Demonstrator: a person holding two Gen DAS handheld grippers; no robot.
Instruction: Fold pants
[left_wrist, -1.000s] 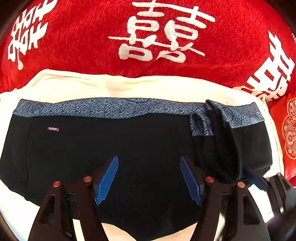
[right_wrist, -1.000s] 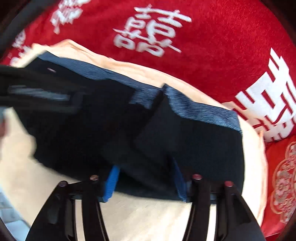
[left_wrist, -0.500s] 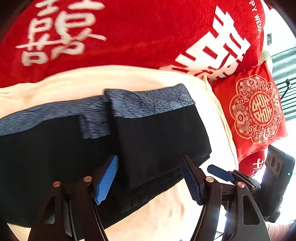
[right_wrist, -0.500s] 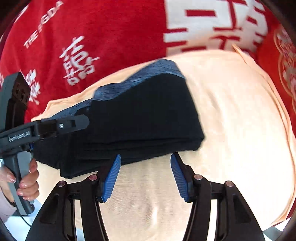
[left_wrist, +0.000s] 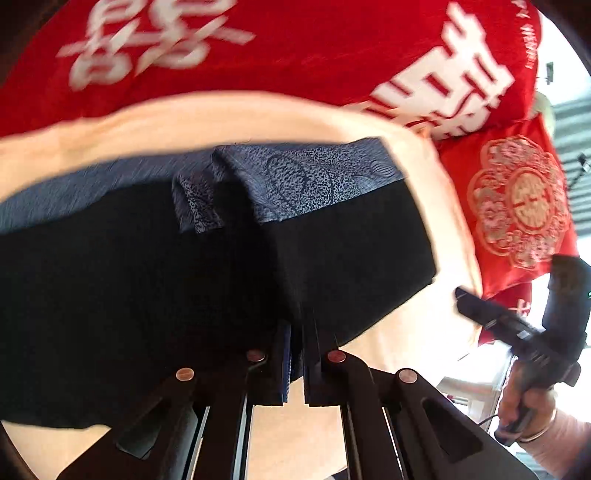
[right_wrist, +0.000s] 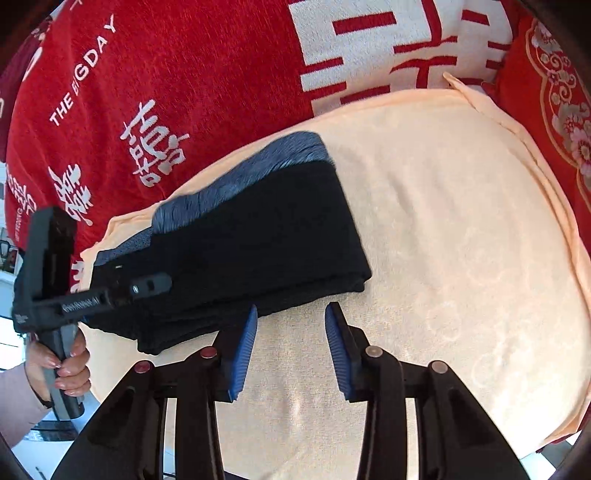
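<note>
The left hand (right_wrist: 62, 363) grips the handle of the left gripper (left_wrist: 297, 332) at the near left of the cream towel (right_wrist: 461, 240). Its jaws have just snapped together, and they now pinch the near edge of the black pants (left_wrist: 147, 295), the dark cloth bunched between the blue pads (left_wrist: 286, 354).

The pants lie folded across the left half of the towel, black fabric toward me and the grey-blue patterned waistband (left_wrist: 321, 181) along the far edge. In the left wrist view one flap is doubled over the rest, so two bits of waistband overlap near the middle. The right end of the bundle is a thick stack of layers with a squared corner.

To the right of that, the right gripper (right_wrist: 291, 343) hangs over bare towel just off the near right corner of the pants. Its jaws have just been narrowing, yet they stand apart with nothing between them; the left blue finger (right_wrist: 242, 354) is beside the hem, and I cannot tell if it touches.

Beyond the towel spreads a red blanket (right_wrist: 203, 74) with white characters, and at the far right sits a red cushion (left_wrist: 517, 206) with an ornate round pattern.
</note>
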